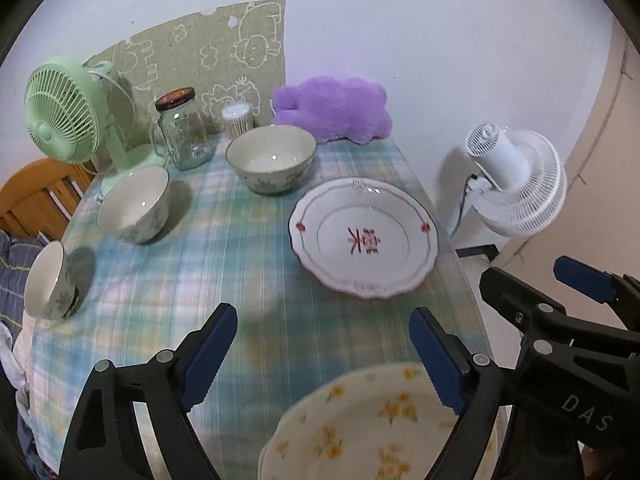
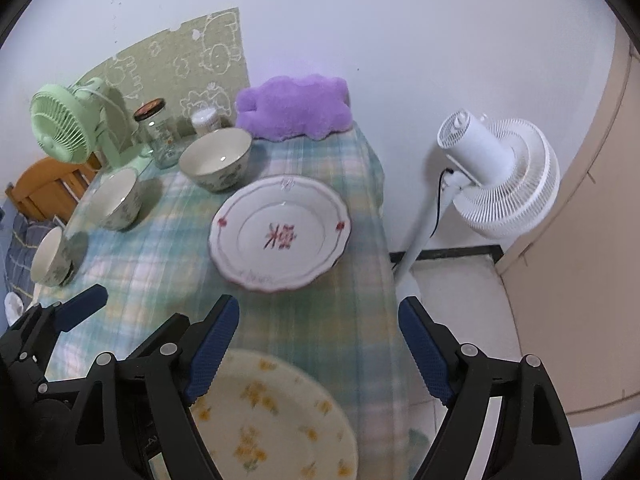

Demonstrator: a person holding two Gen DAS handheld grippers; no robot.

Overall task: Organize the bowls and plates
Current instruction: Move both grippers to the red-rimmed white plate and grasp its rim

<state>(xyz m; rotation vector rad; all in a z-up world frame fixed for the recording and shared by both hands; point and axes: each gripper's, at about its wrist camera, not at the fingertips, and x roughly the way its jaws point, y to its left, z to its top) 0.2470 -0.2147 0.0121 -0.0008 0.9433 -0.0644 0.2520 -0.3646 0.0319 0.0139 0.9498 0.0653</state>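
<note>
Spreading across a glass-topped table covered by a pale green and blue plaid cloth, the crockery is laid out singly, so that each piece can be reached on its own. No stack has been formed yet, which suggests the sorting is at an early stage.

A cream round plate with yellow flower sprigs lies at the near edge, directly under both tools. The left gripper is held above it with its blue-padded jaws wide apart and nothing between them; one pad only overlaps the plate's rim in the view, and no contact can be made out. The right gripper is likewise spread wide and empty, with the same plate below it.

Further back, a white scalloped plate with a red character at its centre and a thin red line round the rim is set near the right-hand table edge. Just beyond it stands a large white bowl with a grey-green leaf pattern outside. A second bowl of the same pattern is placed to the left, and a small matching bowl sits at the far left edge, perhaps two nested, though this cannot be told.

All pieces appear glazed, smooth and empty.
</note>
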